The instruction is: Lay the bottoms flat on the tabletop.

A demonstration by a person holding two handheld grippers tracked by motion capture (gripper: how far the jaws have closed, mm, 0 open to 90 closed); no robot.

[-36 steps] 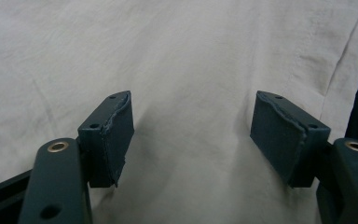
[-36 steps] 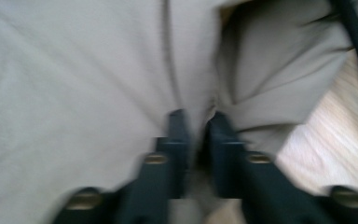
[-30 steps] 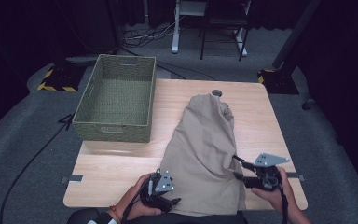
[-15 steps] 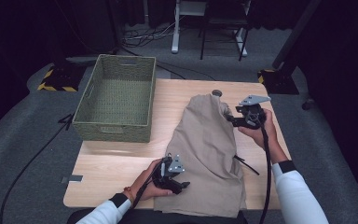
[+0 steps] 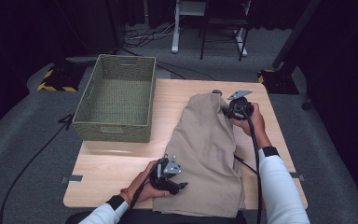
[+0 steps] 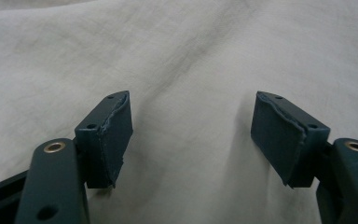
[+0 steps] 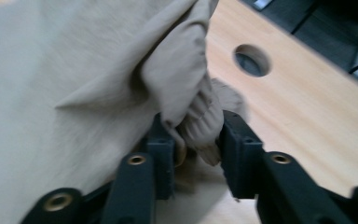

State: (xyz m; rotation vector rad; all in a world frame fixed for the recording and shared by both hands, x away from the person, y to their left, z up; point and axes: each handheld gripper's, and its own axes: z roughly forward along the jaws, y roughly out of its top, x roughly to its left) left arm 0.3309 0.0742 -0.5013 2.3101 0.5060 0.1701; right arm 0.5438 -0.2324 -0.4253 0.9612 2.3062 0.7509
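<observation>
2 grippers on beige cloth (image 5: 205,149) (right gripper (image 7: 196,140) clamping bunched far edge).

Each hand-held gripper is black: the left hand-held gripper (image 5: 182,185) and the right hand-held gripper (image 5: 224,110) both carry a grey three-cornered plate on top and trail a black cable toward the person. Up close, the jaws are dark, flat blocks with worn, ragged-edged pads (image 6: 120,135), small screw holes at the tips and brass-coloured rivets on the arms behind them. The person wears white long sleeves (image 5: 279,186), a dark band on the right wrist and an orange-brown band on the left.
</observation>
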